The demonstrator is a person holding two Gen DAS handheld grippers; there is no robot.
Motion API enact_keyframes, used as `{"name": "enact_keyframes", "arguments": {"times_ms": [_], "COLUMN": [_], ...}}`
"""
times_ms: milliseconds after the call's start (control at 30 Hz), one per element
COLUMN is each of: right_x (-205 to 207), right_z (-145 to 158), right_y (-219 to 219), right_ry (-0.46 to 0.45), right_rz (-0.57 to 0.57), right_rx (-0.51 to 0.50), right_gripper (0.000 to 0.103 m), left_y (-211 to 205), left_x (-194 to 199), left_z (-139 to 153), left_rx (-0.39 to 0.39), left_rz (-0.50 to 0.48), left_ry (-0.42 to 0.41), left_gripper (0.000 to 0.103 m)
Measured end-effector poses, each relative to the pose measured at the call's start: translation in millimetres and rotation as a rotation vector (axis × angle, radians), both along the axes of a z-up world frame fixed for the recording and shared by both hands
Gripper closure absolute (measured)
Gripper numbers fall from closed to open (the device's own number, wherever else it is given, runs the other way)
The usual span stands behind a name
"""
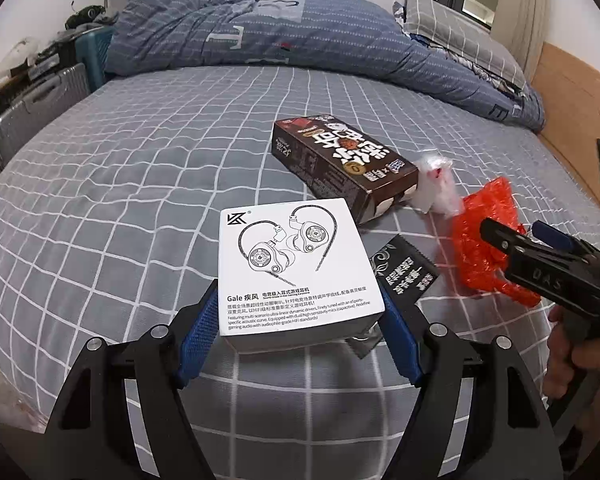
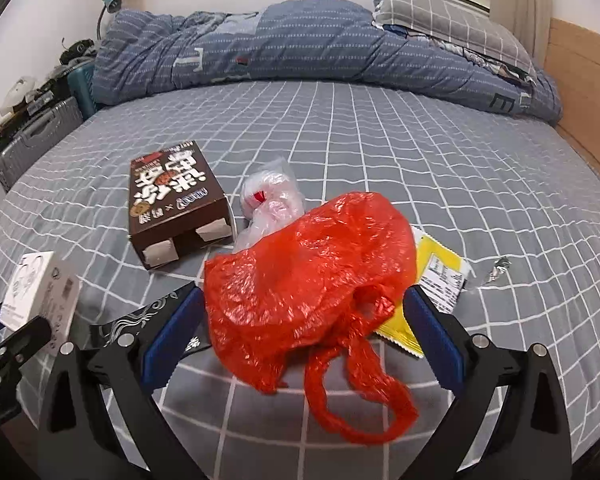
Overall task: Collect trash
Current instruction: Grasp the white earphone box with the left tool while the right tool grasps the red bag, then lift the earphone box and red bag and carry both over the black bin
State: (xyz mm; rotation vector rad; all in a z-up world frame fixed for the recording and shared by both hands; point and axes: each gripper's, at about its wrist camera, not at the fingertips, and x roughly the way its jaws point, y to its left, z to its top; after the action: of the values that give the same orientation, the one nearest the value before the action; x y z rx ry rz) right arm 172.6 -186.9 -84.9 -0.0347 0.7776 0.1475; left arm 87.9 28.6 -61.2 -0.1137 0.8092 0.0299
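My left gripper is shut on a white earphone box, its blue pads pressed on both sides; the box also shows at the left edge of the right wrist view. My right gripper is open around a crumpled red plastic bag lying on the bed; from the left wrist view the right gripper sits over the red bag. A brown snack box, a clear plastic wad, a black wrapper, a yellow packet and a foil scrap lie on the sheet.
The bed has a grey checked sheet. A blue duvet and a grey pillow lie at the far side. Grey and teal suitcases stand left of the bed. A wooden headboard is on the right.
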Motion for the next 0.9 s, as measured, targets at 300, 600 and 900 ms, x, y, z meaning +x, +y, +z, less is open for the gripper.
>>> {"name": "enact_keyframes", "arguments": {"times_ms": [300,600,900], "right_x": [20,22,9], "right_z": [-21,-28,-9], "right_y": [3,-6,-12], "right_ry": [0.064,0.100,0.058], "right_rz": [0.018,0.014,0.017], "right_rx": [0.003,0.024,0.016], "right_gripper": [0.032,0.059,0.059], "left_y": [2,-1,-5], "left_x": [4,4,4], "left_z": [-9,-11,-5], "left_rx": [-0.012,-0.013,-0.019], "left_rz": [-0.012,-0.013,-0.021], "left_ry": [0.011,0.017,0.012], "left_gripper": [0.031,0.031,0.031]}}
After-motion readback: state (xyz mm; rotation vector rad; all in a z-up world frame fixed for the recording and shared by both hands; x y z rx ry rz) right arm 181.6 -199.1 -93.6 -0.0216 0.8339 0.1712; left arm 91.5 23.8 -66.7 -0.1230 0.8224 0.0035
